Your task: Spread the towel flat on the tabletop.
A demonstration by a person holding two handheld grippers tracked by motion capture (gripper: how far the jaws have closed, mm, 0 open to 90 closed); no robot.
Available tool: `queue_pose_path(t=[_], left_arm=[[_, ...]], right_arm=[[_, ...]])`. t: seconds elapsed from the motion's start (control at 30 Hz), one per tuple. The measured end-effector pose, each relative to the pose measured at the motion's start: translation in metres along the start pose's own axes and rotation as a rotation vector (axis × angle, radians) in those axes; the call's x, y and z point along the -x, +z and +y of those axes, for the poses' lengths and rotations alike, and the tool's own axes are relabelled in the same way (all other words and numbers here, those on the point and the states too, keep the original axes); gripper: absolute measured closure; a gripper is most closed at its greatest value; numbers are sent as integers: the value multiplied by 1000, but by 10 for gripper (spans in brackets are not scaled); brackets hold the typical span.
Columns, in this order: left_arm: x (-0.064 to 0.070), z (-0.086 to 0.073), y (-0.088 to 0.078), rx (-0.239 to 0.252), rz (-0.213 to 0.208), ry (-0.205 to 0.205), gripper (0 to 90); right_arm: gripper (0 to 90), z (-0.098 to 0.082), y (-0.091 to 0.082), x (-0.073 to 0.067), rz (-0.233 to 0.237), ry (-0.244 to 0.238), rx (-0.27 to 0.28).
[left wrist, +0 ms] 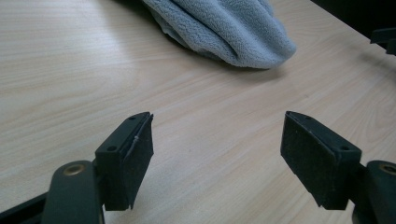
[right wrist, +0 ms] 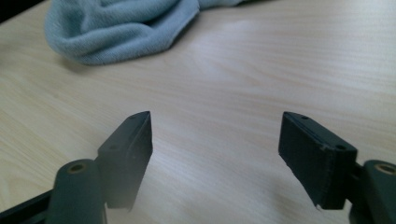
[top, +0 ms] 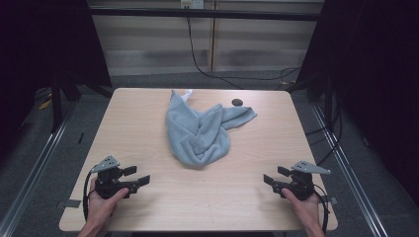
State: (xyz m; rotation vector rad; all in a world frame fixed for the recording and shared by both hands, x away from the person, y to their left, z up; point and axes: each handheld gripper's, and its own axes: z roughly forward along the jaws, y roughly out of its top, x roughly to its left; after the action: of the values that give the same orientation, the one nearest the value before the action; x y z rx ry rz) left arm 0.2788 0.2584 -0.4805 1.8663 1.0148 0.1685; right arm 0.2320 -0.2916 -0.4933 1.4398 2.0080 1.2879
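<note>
Towel (top: 200, 131) crumpled mid-table | ahead, between left gripper (top: 137, 177) and right gripper (top: 271, 177) | roughly equidistant | both spread, empty

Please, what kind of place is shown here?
Probably a lab recording station, not a home: a bare wooden table inside a dark metal frame, cables trailing along the wall behind, and only a crumpled grey-blue towel lying on it.
</note>
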Motion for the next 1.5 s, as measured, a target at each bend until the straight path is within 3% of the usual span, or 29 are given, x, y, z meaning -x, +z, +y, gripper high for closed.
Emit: queue_pose_path(t=[0.1,0.27,0.4,0.5,0.57,0.7,0.77,0.8,1.0,1.2,1.27,1.33,1.43,1.5], left_arm=[[0,0,0,-4,3,1,253],[0,0,3,-18,3,17,253],[1,1,4,-18,-6,18,253],[1,1,5,-12,-14,3,255],[1,2,5,-9,-15,7,256],[1,2,6,-7,-18,6,256],[1,3,7,-9,-20,11,256],[1,3,8,-12,-22,14,256],[1,4,12,-19,-33,22,256],[2,5,10,-18,-32,26,256],[1,5,10,-5,-64,-4,255],[1,5,8,3,-68,-6,255],[0,5,7,13,-73,-10,252],[0,5,6,12,-59,0,252]], right_arm=[[256,1,-2,-1,-1,-3,34],[310,2,5,-5,-16,-46,13],[320,6,14,-13,13,-86,-22],[316,13,23,-18,42,-64,-58],[332,19,30,-21,78,-79,-95],[329,28,38,-27,100,-96,-97],[323,36,53,-34,149,-116,-148],[317,39,59,-39,150,-137,-162],[359,57,89,-50,207,-155,-158],[346,85,114,-61,226,-196,-148],[340,94,123,-64,229,-199,-146],[314,101,131,-65,234,-205,-151],[277,105,144,-65,245,-212,-159],[267,101,154,-64,221,-216,-175]])
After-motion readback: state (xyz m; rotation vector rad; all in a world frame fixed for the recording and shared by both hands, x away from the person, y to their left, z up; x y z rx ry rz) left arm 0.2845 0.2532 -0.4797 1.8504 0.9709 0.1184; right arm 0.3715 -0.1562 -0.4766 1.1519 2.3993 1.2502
